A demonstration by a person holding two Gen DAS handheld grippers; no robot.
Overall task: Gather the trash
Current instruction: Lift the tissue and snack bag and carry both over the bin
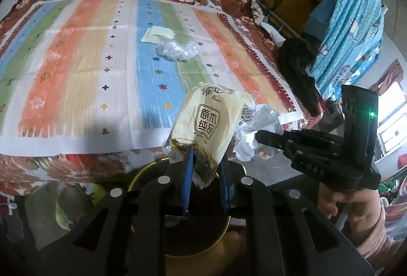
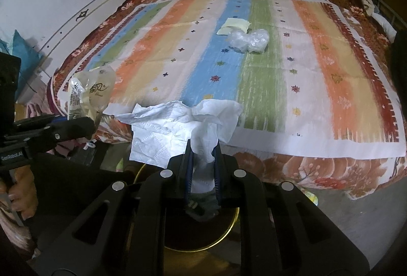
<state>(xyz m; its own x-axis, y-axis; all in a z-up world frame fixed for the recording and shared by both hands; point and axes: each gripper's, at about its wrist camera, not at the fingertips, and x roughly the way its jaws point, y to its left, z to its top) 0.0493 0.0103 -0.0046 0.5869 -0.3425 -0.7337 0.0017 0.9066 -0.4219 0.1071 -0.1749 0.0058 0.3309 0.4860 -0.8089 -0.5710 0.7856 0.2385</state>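
Left wrist view. Blue-padded fingers of the left tool (image 1: 206, 166) are seen closed on the lower edge of a cream tissue wrapper (image 1: 206, 120), which stands up and forward from the grip. Directly beneath, a round bin with a gold rim (image 1: 142, 170) is partly hidden by the tool body, so the wrapper is held above the opening, by the look of it. The right tool (image 1: 262, 136) is noted to the right, tip pointing inward, white crumpled tissue (image 1: 254, 131) at its tip; the person's hand (image 1: 351, 202) is wrapped round its handle. Farther off on the striped bed cover (image 1: 76, 59), a clear plastic bag (image 1: 178, 48) and a yellow paper scrap (image 1: 157, 34) lie touching, well apart from both tools.

Right wrist view. Fingers of the right tool (image 2: 202, 156) are closed on the tissue (image 2: 183, 128), which fans up and leftward. The bin rim (image 2: 235, 221) is seen straight below. The left tool (image 2: 95, 120) enters from the left with the wrapper (image 2: 89, 95). Bag (image 2: 250, 40) and scrap (image 2: 235, 25) lie ahead, slightly right; the right tool is judged nearer.
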